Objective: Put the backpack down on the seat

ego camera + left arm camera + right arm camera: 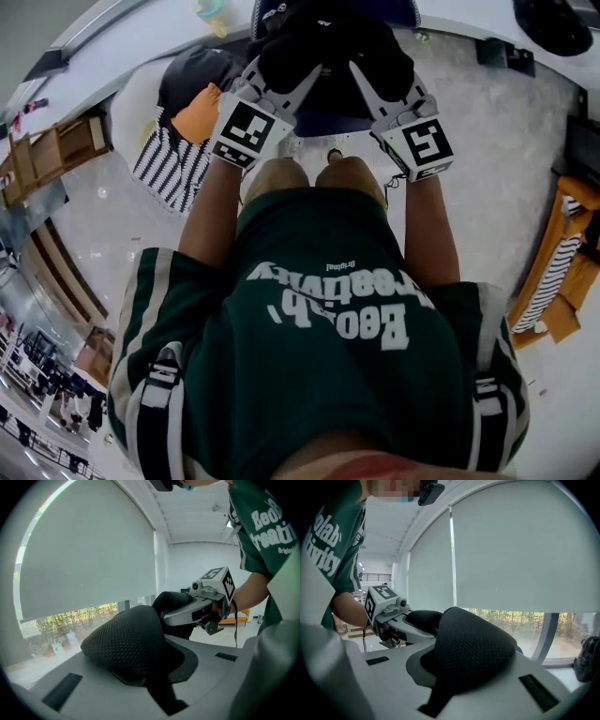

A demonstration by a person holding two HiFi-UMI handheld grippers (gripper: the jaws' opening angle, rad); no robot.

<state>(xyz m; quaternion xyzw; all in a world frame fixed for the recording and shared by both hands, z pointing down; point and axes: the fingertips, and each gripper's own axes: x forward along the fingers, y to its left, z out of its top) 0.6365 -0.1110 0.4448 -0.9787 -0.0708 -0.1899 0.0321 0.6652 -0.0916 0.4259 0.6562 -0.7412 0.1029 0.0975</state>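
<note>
Seemingly soft and light, the backpack (333, 47) hangs at top centre, its padded straps (124, 641), the natural hold, clamped in the left hand-held gripper (281, 89) and right hand-held gripper (380, 89).

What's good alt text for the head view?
Seen from above, a person in a green jersey holds a black backpack out in front, with the left gripper and the right gripper each shut on it. A dark blue seat shows just under the backpack, on a glossy pale floor.
</note>
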